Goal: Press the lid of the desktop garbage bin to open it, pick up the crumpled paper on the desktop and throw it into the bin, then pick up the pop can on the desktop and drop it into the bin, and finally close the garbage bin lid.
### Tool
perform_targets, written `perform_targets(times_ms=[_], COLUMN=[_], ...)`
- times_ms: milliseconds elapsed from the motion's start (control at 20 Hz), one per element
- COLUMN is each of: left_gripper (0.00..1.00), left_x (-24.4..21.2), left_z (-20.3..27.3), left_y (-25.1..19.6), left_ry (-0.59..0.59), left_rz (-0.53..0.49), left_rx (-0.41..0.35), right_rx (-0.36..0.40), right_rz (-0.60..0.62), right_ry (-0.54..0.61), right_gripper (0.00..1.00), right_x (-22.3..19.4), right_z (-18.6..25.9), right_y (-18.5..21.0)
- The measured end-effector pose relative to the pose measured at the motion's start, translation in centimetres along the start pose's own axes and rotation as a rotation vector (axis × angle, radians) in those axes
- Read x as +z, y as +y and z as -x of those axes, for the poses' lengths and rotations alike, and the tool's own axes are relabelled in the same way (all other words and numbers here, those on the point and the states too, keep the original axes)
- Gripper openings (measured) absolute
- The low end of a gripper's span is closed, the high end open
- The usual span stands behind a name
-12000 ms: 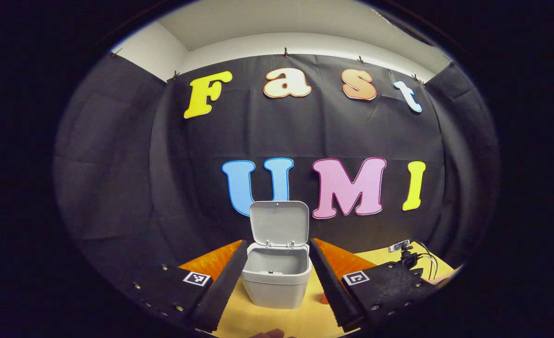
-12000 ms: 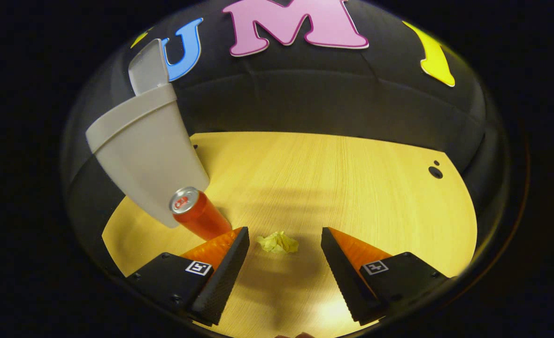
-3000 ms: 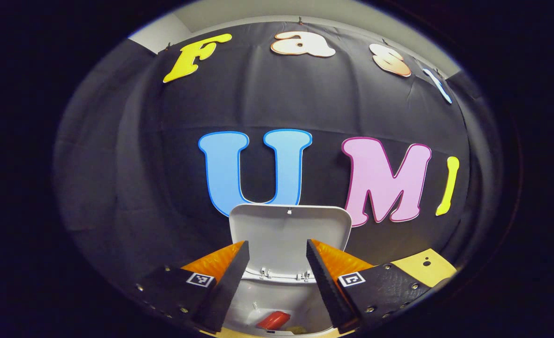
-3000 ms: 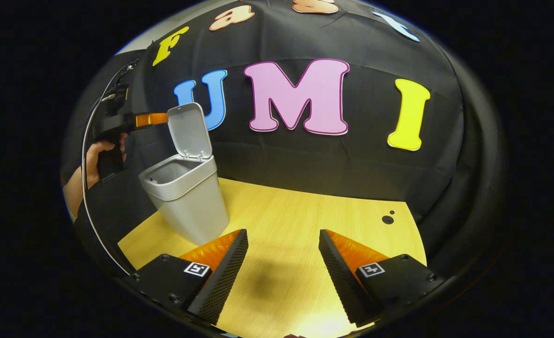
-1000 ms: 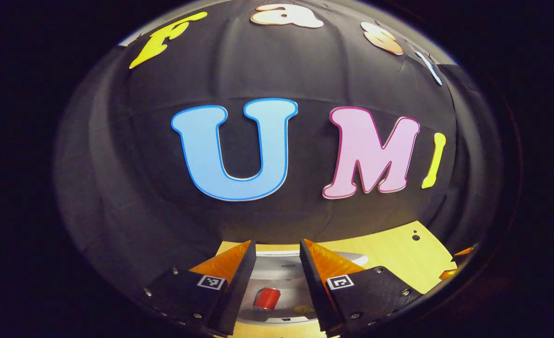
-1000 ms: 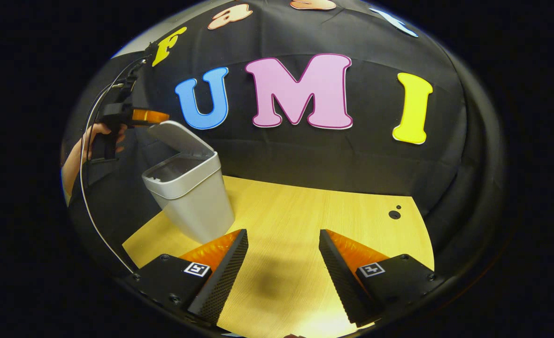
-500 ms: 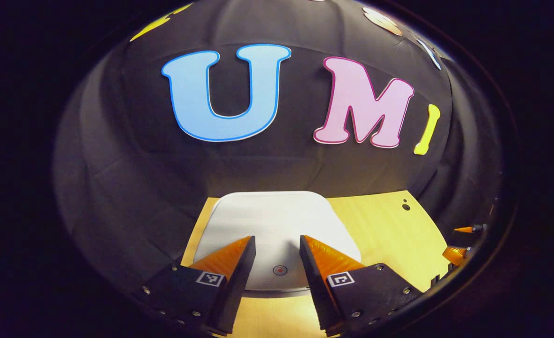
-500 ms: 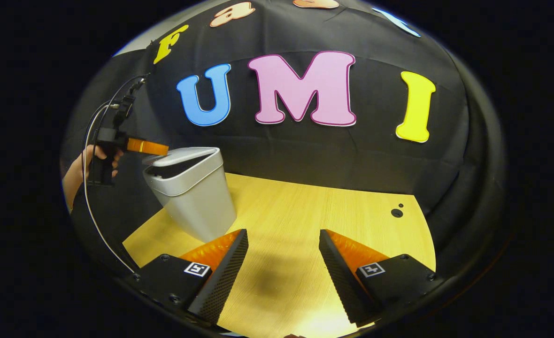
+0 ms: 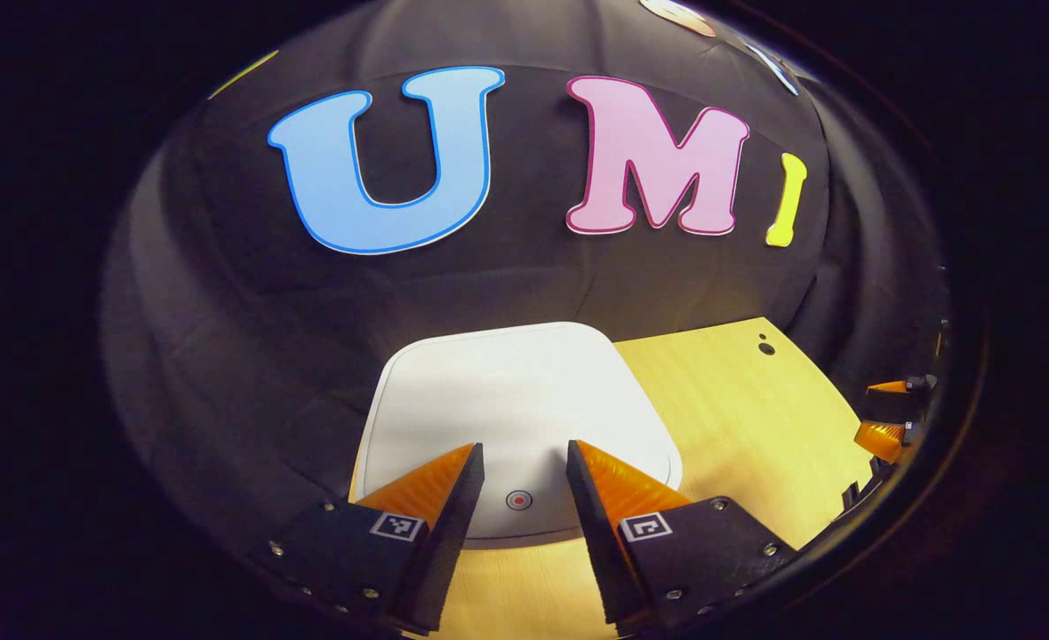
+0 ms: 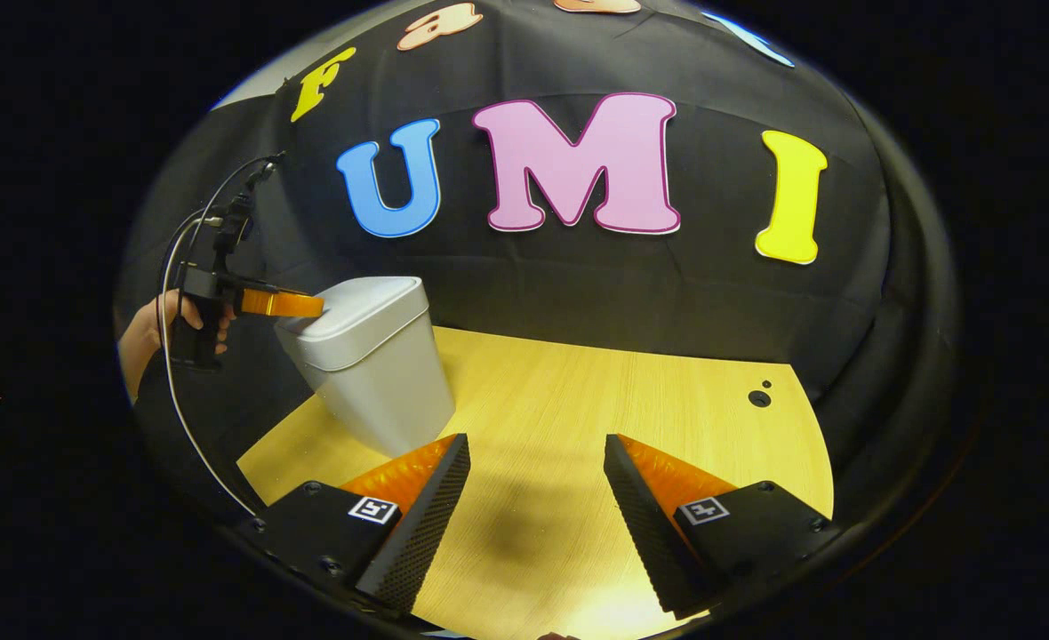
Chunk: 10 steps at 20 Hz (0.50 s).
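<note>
My left gripper (image 9: 524,458) sits low over the front edge of the bin's lid (image 9: 511,400), its two fingers spread with a gap between them and nothing clamped; whether the tips actually touch the lid I cannot tell. Between them, on the lid near its front edge, is a small round button (image 9: 517,500) with a red centre. The lid lies flat and closed on the garbage bin (image 10: 378,373). In the right gripper view the left gripper (image 10: 289,305) reaches in level over the bin's near rim, held by a hand (image 10: 153,331), with a cable (image 10: 169,391) looping down beside the bin.

My right gripper (image 10: 533,493) hangs released, fingers wide apart and empty, over the wooden desktop (image 10: 596,418), to the right of the bin and in front of it, apart from it. In the left gripper view its tips (image 9: 884,413) show far off to the bin's right. The bin stands on the desktop close to the black cloth wall (image 10: 622,284).
</note>
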<state>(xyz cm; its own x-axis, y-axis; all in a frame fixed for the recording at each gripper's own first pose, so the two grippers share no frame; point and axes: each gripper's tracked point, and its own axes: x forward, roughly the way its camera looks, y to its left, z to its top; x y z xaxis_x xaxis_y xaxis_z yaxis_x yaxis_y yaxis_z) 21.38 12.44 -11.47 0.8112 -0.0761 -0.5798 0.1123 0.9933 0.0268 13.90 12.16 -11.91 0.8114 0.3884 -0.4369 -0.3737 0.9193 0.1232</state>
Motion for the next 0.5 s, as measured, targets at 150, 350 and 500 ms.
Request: perform_targets(times_ms=[150, 350, 500], left_gripper=[0.66, 0.66, 0.65], left_x=[-0.3, 0.0, 0.0], left_z=[-0.3, -0.2, 0.0], left_y=[0.0, -0.2, -0.1], left_ry=[0.006, -0.016, -0.053], left_rz=[-0.012, 0.010, -0.008], left_rx=[0.016, -0.009, 0.007], right_rx=[-0.001, -0.003, -0.002], right_rz=[-0.003, -0.023, -0.017], right_ry=[0.000, 0.003, -0.006], right_gripper=[0.98, 0.98, 0.98], right_x=[-0.3, -0.8, -0.5], right_z=[0.4, 0.6, 1.3], right_y=[-0.1, -0.3, -0.4])
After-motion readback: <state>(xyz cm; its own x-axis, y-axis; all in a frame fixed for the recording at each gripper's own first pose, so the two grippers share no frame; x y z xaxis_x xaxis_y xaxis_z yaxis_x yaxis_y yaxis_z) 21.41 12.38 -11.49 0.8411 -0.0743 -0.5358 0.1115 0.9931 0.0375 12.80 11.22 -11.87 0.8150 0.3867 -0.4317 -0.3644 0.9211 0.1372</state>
